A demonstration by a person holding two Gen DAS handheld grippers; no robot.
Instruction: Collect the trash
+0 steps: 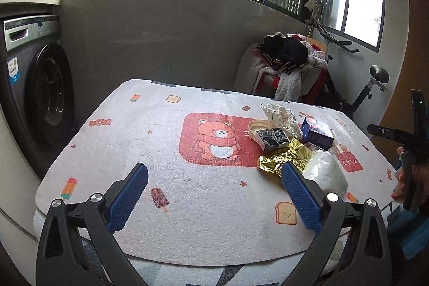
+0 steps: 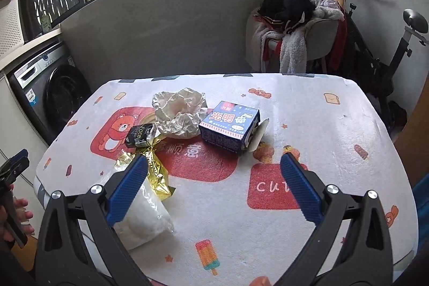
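Note:
A heap of trash lies on the cartoon bear mat [image 1: 150,141]. It holds a blue milk carton [image 2: 230,127], crumpled whitish paper [image 2: 179,114], a small black packet [image 2: 140,135], gold foil wrapper [image 2: 156,168] and a clear plastic bag with white stuff [image 2: 144,216]. In the left wrist view the same heap lies at the right: carton [image 1: 317,133], black packet [image 1: 270,138], gold foil [image 1: 284,158], plastic bag [image 1: 328,174]. My left gripper [image 1: 214,178] is open and empty, its right finger by the foil. My right gripper [image 2: 214,173] is open and empty, in front of the carton.
A washing machine [image 1: 40,87] stands left of the table. A chair piled with clothes [image 2: 295,26] and an exercise bike [image 2: 396,44] stand behind it. The mat [image 2: 335,125] has bare room at the right and in the left wrist view at the left.

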